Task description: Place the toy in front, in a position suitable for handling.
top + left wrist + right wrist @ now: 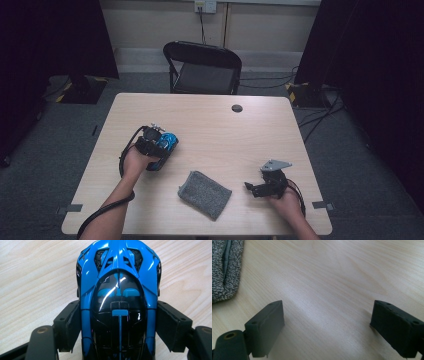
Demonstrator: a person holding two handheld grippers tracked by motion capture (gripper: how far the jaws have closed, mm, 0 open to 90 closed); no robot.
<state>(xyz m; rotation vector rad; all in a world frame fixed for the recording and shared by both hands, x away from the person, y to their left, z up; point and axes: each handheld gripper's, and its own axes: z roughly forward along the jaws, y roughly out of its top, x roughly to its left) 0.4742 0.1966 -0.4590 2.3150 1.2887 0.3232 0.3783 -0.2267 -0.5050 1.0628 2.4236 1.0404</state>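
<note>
My left gripper (117,322) has its fingers (68,326) pinching the blue toy car (118,290) by its two sides, and the car sits on the table (37,277) with its nose pointing away from the fingers. To do this step well, I think I must keep the pressure equal on both sides, because the shiny body is smooth and can slip out forward. My right gripper (325,327) rests with fingers spread and nothing between them, the grey pouch (224,270) lying beyond its left finger.
</note>
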